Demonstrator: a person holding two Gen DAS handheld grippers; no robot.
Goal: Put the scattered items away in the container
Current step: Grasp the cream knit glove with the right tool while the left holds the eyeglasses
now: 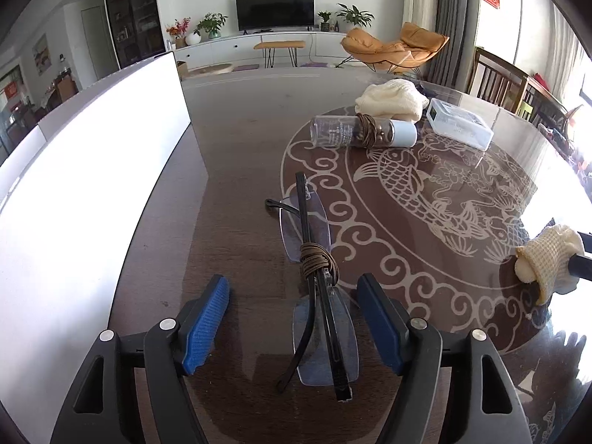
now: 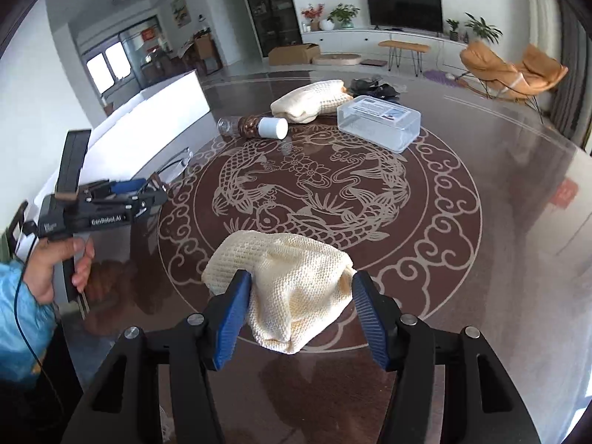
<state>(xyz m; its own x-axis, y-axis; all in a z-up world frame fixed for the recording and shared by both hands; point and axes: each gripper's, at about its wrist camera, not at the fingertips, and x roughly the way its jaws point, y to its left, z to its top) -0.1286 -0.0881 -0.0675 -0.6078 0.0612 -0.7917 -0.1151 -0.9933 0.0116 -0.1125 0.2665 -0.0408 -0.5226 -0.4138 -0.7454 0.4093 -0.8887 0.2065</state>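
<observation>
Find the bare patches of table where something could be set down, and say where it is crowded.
Bare: the fish medallion between the near cream cloth and the bottle, and the tabletop right of it. Crowded: the far side, with bottle, folded cloth and clear box.

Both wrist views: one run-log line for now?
left gripper: open over glasses | right gripper: open around cream cloth | container: left of glasses

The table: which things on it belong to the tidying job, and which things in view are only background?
For the job:
- glasses
- near cream cloth
- far cream cloth
- bottle
- clear plastic box
- white container

Only background:
- television
- orange chair
- cardboard box
</observation>
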